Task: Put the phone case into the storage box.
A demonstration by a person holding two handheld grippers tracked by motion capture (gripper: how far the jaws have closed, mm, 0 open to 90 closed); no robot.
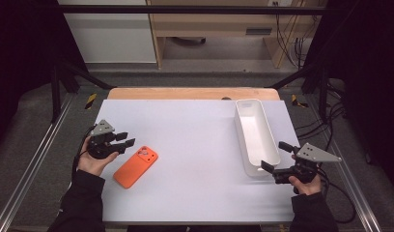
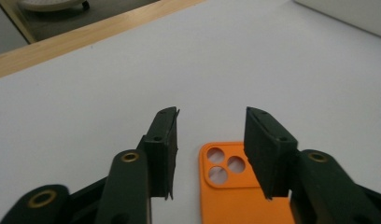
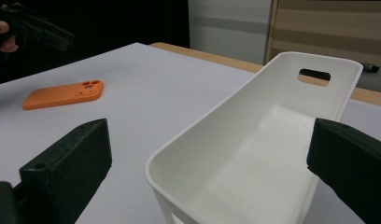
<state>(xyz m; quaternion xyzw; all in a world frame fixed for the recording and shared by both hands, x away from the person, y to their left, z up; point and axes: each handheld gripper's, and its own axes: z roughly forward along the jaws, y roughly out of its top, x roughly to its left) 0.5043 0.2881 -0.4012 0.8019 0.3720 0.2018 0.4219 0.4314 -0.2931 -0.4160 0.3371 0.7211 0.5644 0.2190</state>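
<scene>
Phone case (image 1: 135, 167): orange, flat on white table (image 1: 195, 145) near front-left, camera holes up. Left gripper (image 1: 121, 139) just beside it, jaws apart, nothing between them, pads clear of case. Risk: thin, flat edge; pads could skid over it or push it along the slick top on closing. Long axis diagonal, camera end pointing away and right, toward white bin (image 1: 255, 135). Right gripper (image 1: 277, 157) wide open, jaws either side of bin's near end, not pressing the walls.
</scene>
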